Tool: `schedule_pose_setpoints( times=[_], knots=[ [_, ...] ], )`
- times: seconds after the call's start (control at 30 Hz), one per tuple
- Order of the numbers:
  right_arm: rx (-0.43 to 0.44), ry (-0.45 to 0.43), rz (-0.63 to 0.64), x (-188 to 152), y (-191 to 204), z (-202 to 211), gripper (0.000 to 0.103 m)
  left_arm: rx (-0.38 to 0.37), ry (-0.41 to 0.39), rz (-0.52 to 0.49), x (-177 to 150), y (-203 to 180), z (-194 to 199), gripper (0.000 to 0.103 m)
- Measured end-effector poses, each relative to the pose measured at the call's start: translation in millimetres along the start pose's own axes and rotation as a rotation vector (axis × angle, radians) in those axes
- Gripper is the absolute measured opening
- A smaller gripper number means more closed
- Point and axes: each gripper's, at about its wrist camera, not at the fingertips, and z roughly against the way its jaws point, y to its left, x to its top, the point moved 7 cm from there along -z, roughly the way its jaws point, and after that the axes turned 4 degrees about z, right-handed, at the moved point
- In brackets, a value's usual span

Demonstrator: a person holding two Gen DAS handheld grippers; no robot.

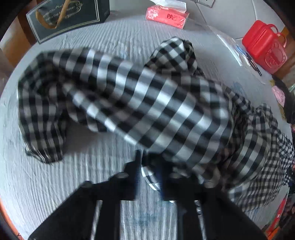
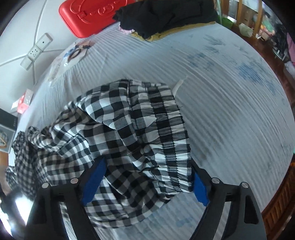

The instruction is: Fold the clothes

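Observation:
A black-and-white checked garment lies bunched on the white ribbed bedsheet. My left gripper is shut on a fold of the checked garment and lifts a long stretch of it, blurred by motion. In the right wrist view the same garment shows its gathered elastic waistband. My right gripper is open, its blue pads wide apart on either side of the cloth near the waistband.
A black gift box, a red tissue pack and a red plastic case stand along the far edge. Dark folded clothes lie by the red case. A wooden frame borders the sheet at right.

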Motion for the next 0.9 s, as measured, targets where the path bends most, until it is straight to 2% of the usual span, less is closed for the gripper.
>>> schedule_pose_setpoints(
  times=[0.03,0.1,0.13,0.17,0.27,0.3,0.37,0.4,0.43,0.47,0.5,0.53,0.57,0.63,0.77,0.9],
  knots=[
    [-0.010,0.004,0.011,-0.6,0.2,-0.4,0.083,0.002,-0.014,0.003,6.4,-1.4,6.9,0.004],
    [-0.030,0.011,0.033,-1.8,0.5,-1.0,0.060,0.010,-0.123,0.005,25.6,0.7,55.2,0.004],
    [-0.040,0.015,0.043,-2.3,0.6,-1.3,0.036,0.014,-0.178,0.006,35.2,1.8,79.7,0.003],
    [-0.019,0.019,0.032,-2.7,-0.2,-1.6,0.032,0.016,-0.237,0.005,45.1,1.5,107.1,0.003],
    [0.016,0.018,0.003,-1.9,-3.2,-2.7,0.032,0.007,-0.441,-0.020,76.7,-8.4,208.7,0.003],
    [0.011,0.016,-0.002,-1.6,-4.7,-4.0,0.032,-0.012,-0.485,-0.029,86.6,-12.3,237.1,0.003],
    [0.043,0.026,-0.038,-2.7,-6.9,-6.9,0.033,-0.107,-0.460,-0.045,102.6,-21.2,263.6,0.003],
    [0.054,0.029,-0.049,-3.5,-7.7,-6.8,0.035,-0.124,-0.435,-0.043,106.4,-22.1,265.8,0.004],
    [0.058,0.024,-0.055,-4.4,-8.9,-5.0,0.039,-0.135,-0.409,-0.045,108.7,-22.4,265.7,0.016],
    [0.074,0.021,-0.062,-5.2,-9.7,-3.5,0.049,-0.128,-0.381,-0.050,107.3,-20.9,259.1,0.027],
    [0.089,0.018,-0.069,-5.9,-10.4,-2.0,0.054,-0.117,-0.355,-0.047,103.6,-18.0,248.3,0.059],
    [0.105,0.015,-0.077,-6.6,-11.1,-0.5,0.062,-0.108,-0.339,-0.036,97.9,-13.8,235.5,0.079],
    [0.112,0.018,-0.080,-9.0,-12.1,0.2,0.076,-0.099,-0.322,-0.024,92.0,-8.6,222.3,0.080],
    [0.122,0.023,-0.068,-13.9,-10.6,-0.6,0.091,-0.071,-0.267,-0.001,72.9,6.6,189.4,0.080],
    [0.135,0.026,-0.015,-22.9,1.8,-7.5,0.091,0.003,-0.147,0.004,34.9,30.5,114.1,0.080],
    [0.073,0.012,-0.002,-19.6,12.0,-14.5,0.085,0.054,-0.030,-0.013,-2.1,24.6,45.3,0.077]
  ],
)
